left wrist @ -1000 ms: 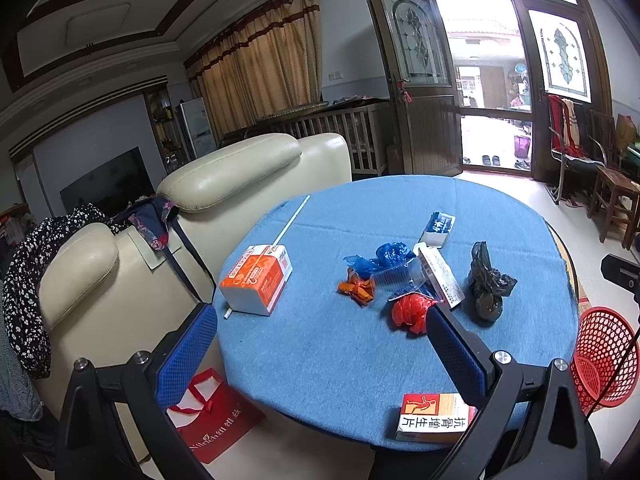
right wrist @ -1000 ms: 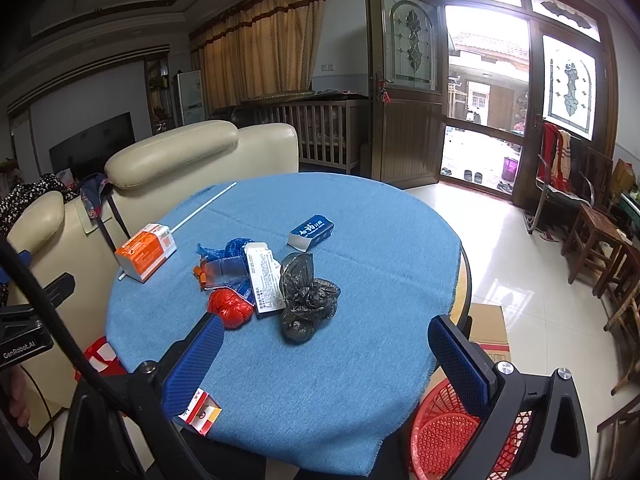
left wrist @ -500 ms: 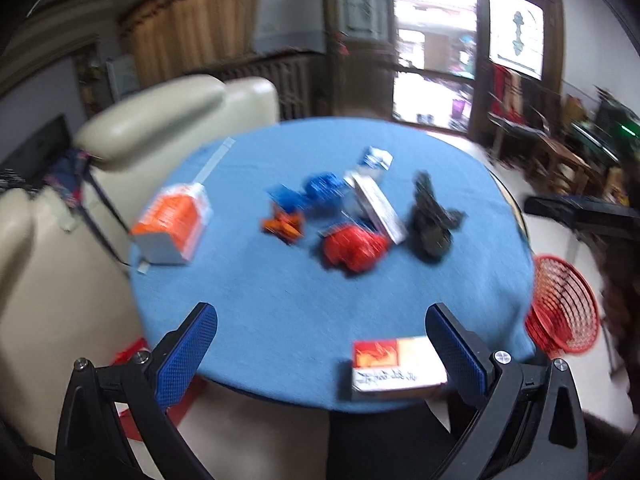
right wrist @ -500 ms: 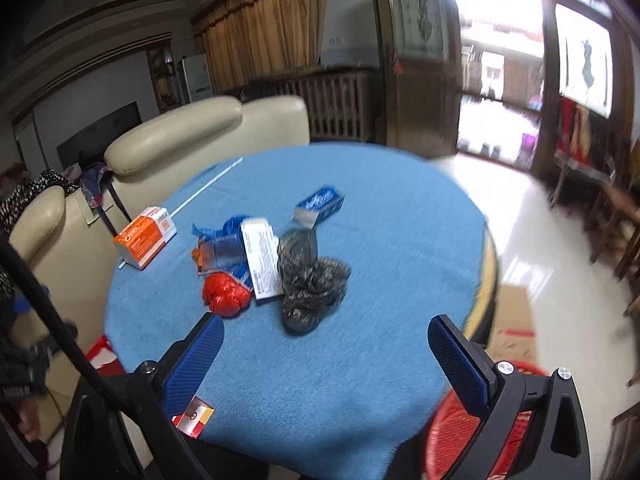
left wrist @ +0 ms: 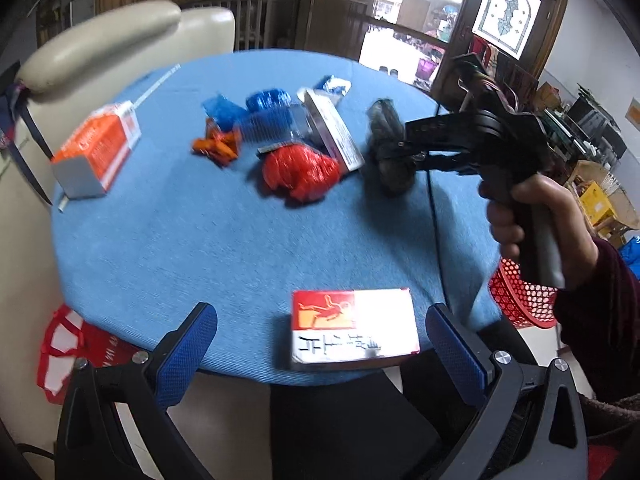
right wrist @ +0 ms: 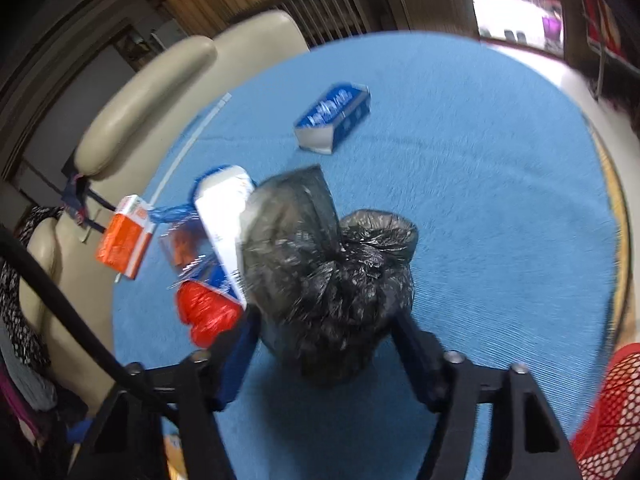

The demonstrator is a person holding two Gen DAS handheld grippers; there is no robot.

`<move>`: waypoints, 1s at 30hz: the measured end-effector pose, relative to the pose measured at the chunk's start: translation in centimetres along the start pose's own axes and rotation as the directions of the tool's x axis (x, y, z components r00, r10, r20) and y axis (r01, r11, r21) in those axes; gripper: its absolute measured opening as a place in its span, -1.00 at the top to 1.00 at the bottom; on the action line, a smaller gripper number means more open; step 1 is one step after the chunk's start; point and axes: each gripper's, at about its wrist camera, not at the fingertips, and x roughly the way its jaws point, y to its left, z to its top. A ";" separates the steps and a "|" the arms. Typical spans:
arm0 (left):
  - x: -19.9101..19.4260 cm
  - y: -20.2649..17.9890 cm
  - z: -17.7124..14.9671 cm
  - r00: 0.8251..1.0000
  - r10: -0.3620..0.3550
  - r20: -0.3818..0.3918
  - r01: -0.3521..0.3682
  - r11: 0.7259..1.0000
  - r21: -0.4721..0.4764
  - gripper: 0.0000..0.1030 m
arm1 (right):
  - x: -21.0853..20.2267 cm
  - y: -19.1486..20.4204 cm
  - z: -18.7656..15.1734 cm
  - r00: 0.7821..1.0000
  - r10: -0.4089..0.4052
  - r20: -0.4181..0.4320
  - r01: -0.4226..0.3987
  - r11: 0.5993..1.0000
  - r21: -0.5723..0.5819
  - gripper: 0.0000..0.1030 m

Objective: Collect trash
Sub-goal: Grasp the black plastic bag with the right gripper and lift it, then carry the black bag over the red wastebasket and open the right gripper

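Between the closing right tongs (right wrist: pixel 324 344), a crumpled black plastic bag (right wrist: pixel 332 276) sits on the blue worktop (right wrist: pixel 480 200), soft and likely light, best pinched across its bunched middle, while the left tongs (left wrist: pixel 320 344) hang wide open and empty over a red-and-white box (left wrist: pixel 352 326).

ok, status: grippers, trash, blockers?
Right gripper closing around black bag. Left gripper open, empty, over red-white box. Nothing blocking.
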 end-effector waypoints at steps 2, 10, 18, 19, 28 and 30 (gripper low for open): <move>0.8 -0.1 0.0 1.000 -0.008 -0.022 0.008 1.000 -0.017 -1.00 | 1.2 -0.5 0.1 1.000 -0.005 -0.025 0.005 1.000 0.021 0.21; 3.6 -1.3 -0.4 0.997 -0.017 -0.077 0.016 1.000 -0.013 -1.00 | -2.0 -3.2 -1.7 0.998 -0.022 0.060 0.021 0.999 0.027 0.32; 4.9 -1.8 -0.7 0.997 0.027 -0.077 -0.028 1.000 -0.005 -0.63 | -7.7 -6.3 -5.5 0.988 -0.031 0.153 0.028 0.999 0.020 0.32; 5.0 -1.7 -0.7 0.996 0.030 -0.078 -0.031 0.999 -0.012 -0.62 | -8.4 -6.5 -6.0 0.985 -0.035 0.169 0.033 0.999 0.013 0.32; 4.8 -2.7 0.0 0.998 0.058 -0.011 -0.059 0.998 -0.005 -0.62 | -15.4 -8.9 -10.0 0.949 -0.028 0.314 0.030 1.000 -0.002 0.31; 4.9 -3.1 0.4 0.998 0.070 -0.002 -0.070 0.998 0.007 -0.62 | -16.5 -9.8 -10.9 0.944 -0.033 0.327 0.031 0.999 0.011 0.31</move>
